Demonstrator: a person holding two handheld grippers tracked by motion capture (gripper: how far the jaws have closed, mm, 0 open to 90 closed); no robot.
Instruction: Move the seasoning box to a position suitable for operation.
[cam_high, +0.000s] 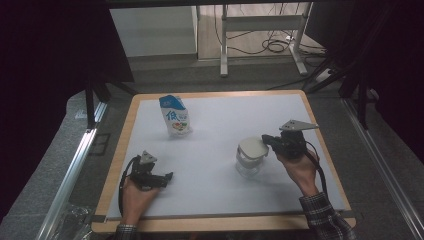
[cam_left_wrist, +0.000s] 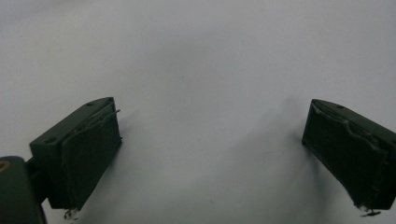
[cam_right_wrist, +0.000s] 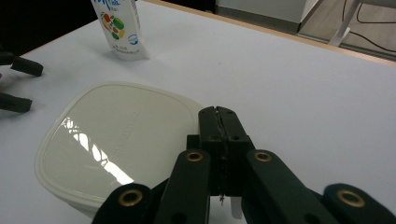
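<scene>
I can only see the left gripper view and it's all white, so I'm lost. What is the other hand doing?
Observer: The right hand-held gripper sits at the edge of a cream lid on a clear tub, with its jaws shut.
Operator: Is anything else there?
Observer: A blue and white pouch stands upright at the far left.
Operator: Is it touching my gripper?
Observer: No. It stands well behind the left hand-held gripper, with bare table between them.
</scene>
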